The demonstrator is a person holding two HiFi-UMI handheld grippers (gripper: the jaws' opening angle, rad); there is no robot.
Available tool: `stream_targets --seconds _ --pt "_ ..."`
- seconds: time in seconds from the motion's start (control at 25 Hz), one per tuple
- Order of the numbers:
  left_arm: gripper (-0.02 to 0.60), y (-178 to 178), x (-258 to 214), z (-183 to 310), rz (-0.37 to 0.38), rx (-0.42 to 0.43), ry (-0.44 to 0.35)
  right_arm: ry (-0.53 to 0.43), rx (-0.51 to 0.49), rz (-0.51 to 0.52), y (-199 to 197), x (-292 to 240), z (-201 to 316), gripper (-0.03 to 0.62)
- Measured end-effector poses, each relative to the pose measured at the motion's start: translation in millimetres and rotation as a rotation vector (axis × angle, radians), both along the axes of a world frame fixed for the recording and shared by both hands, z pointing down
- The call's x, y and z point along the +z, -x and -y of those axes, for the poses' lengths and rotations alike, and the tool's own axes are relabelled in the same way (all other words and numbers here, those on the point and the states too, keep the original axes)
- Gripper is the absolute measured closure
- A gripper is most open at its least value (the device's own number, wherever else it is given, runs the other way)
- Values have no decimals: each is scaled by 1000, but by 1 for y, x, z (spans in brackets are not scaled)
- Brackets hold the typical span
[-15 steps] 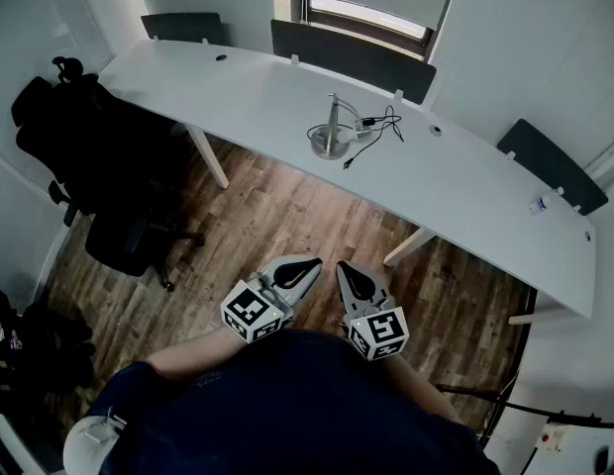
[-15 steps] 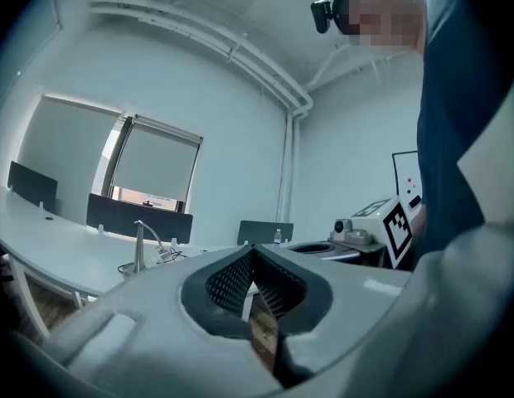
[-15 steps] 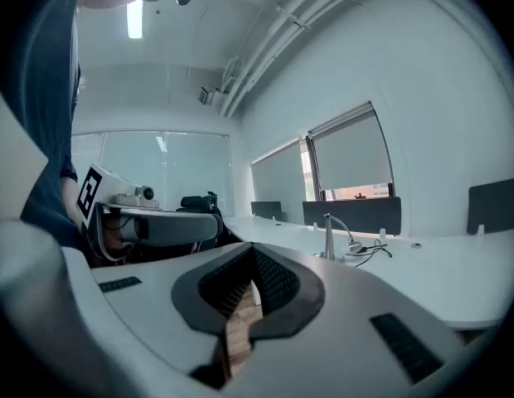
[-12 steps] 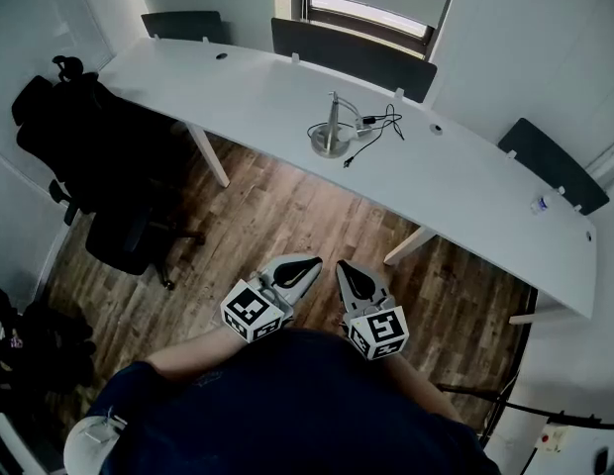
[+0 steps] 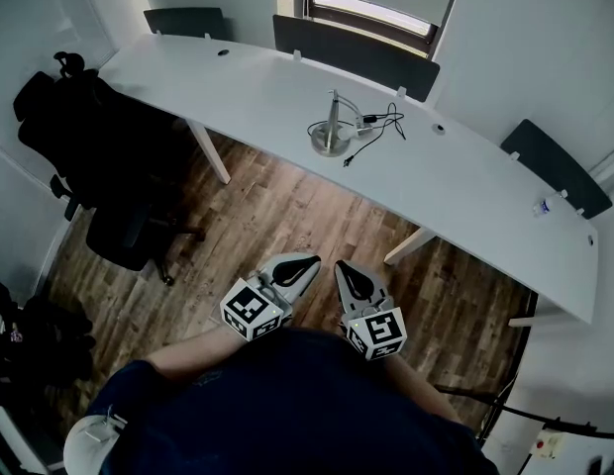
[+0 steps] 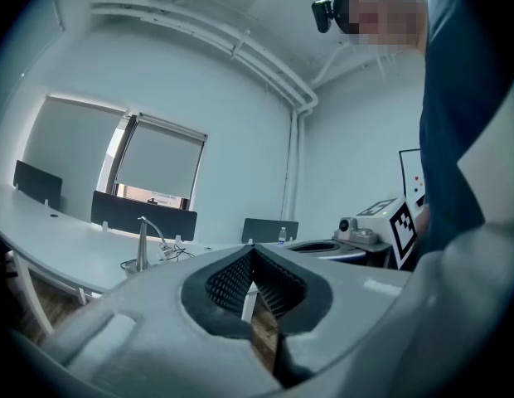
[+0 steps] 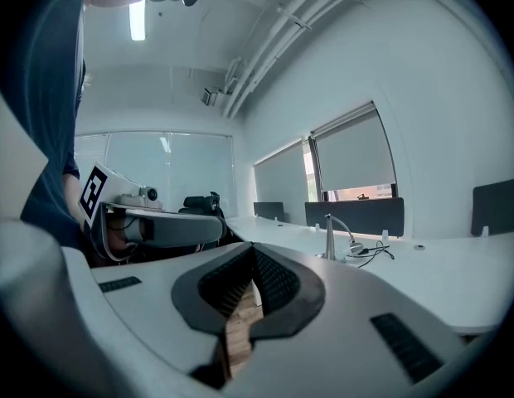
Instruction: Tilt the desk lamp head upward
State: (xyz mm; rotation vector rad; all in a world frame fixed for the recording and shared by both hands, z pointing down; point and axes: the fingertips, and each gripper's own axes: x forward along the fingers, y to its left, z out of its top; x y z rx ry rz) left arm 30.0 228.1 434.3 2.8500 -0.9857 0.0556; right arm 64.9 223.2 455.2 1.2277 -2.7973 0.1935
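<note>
Close to the person's body, the left gripper (image 5: 305,263) and right gripper (image 5: 344,268) are hovering side by side over the wooden floor (image 5: 287,216), jaws pressed together (both empty); well beyond them, the desk lamp (image 5: 332,132) is standing on the long white desk (image 5: 456,186), its cable (image 5: 381,122) trailing beside it.

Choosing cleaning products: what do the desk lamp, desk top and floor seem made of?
Desk lamp: probably metal, silvery sheen on base and stem.
Desk top: smooth matte white, perhaps laminate.
Floor: wood or wood-look planks, brown grain and plank seams.
</note>
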Motion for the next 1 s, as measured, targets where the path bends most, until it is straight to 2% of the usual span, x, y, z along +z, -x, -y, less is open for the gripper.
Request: stream_targets --seconds 0.2,0.36,0.48,0.72,1.0 --pt "575 -5 9 4 11 -33 11 -12 -15 2 -7 9 2 583" --pt "575 -5 24 12 11 -67 38 21 -15 11 -13 22 7 583" --pt "575 -2 20 29 5 -76 28 12 -6 -7 -19 23 19 583" --pt "575 0 20 89 -26 -63 14 6 58 -39 -26 23 75 583" --pt "575 24 19 206 -50 -31 0 6 143 -104 -13 17 183 583"
